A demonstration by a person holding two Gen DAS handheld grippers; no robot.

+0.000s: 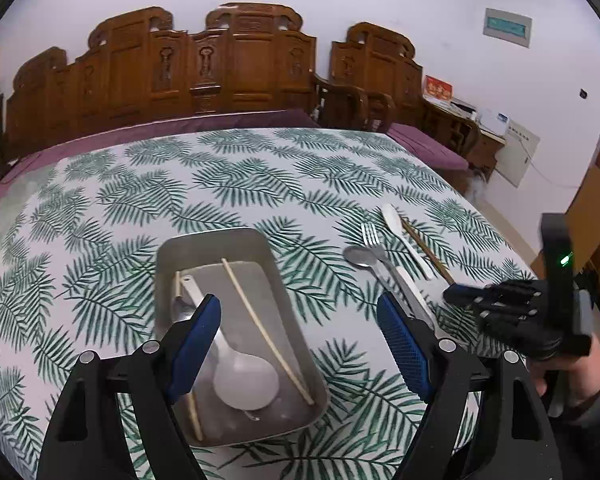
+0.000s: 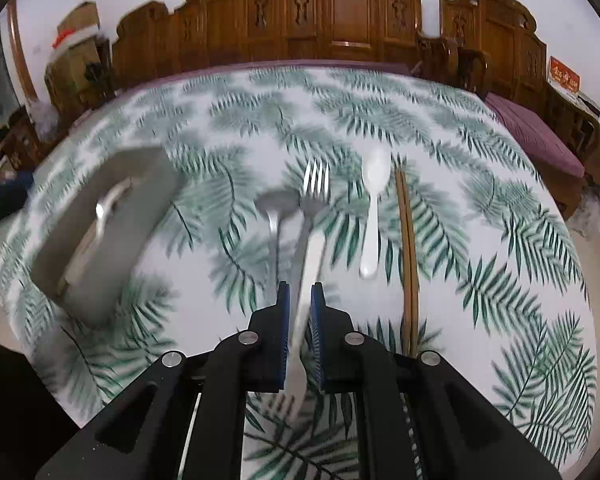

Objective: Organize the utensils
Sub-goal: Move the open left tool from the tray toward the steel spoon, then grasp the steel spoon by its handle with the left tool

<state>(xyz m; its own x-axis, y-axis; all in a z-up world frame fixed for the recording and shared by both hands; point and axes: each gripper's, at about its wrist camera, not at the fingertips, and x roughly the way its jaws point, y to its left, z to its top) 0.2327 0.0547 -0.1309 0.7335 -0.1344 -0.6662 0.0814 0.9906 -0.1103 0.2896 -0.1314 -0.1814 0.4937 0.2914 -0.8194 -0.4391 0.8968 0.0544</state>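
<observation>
A metal tray [image 1: 244, 236] on the leaf-print table holds a white spoon [image 1: 244, 384], pale chopsticks [image 1: 260, 328] and another utensil. My left gripper [image 1: 300, 316] is open, hovering over the tray's near end. To the right lie a metal spoon [image 1: 358, 257], a fork [image 1: 371, 236], a white plastic spoon [image 1: 396, 224] and brown chopsticks [image 1: 428, 252]. In the right wrist view my right gripper [image 2: 300, 292] is shut on the fork's white handle [image 2: 310, 264]; the fork [image 2: 315, 184] lies between the metal spoon [image 2: 274, 204] and the white spoon [image 2: 374, 184]. Brown chopsticks [image 2: 406, 240] lie right of them.
The tray [image 2: 112, 216] sits left of the utensil row in the right wrist view. Carved wooden benches [image 1: 220, 68] with purple cushions stand behind the table. The table's right edge drops off near a cardboard box [image 1: 592, 208].
</observation>
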